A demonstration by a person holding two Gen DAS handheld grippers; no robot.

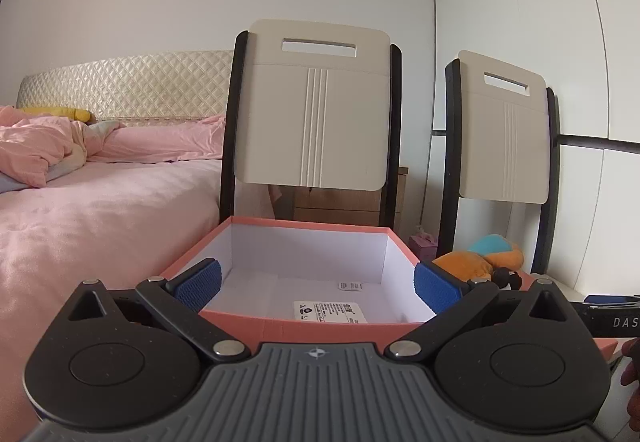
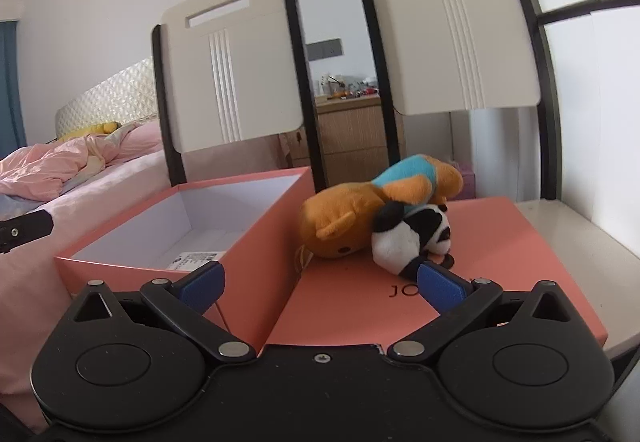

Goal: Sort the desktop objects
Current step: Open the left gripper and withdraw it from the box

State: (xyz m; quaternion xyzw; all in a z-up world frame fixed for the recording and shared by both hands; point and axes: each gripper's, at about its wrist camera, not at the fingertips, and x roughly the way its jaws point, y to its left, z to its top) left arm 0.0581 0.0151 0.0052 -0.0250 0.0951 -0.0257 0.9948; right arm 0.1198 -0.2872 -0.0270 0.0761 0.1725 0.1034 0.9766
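The left tool (image 1: 316, 284) hangs over the near edge of an open pink box (image 1: 280, 326), its two blue-padded fingers (image 1: 199, 284) spread wide and holding nothing; the near wall of the box lies between and just below them, and the white inside shows two printed labels on the bottom. The right tool (image 2: 322, 284) is also spread wide and empty. It points at a flat pink lid (image 2: 500, 254) that lies beside the box (image 2: 264, 238), the tall side wall of the box running up between the fingers. On the lid lie two soft toys, touching each other: an orange bear (image 2: 340, 222) in a blue top, on its side, and a small panda (image 2: 404, 238) leaning against it. The panda is just ahead of the right-hand pad (image 2: 440, 288) of the right tool, very near it; whether they touch cannot be told. The lid rests on a pale surface (image 2: 580, 242). Behind stand two cream chairs (image 2: 232, 74) and a bed (image 1: 100, 210) with pink covers.
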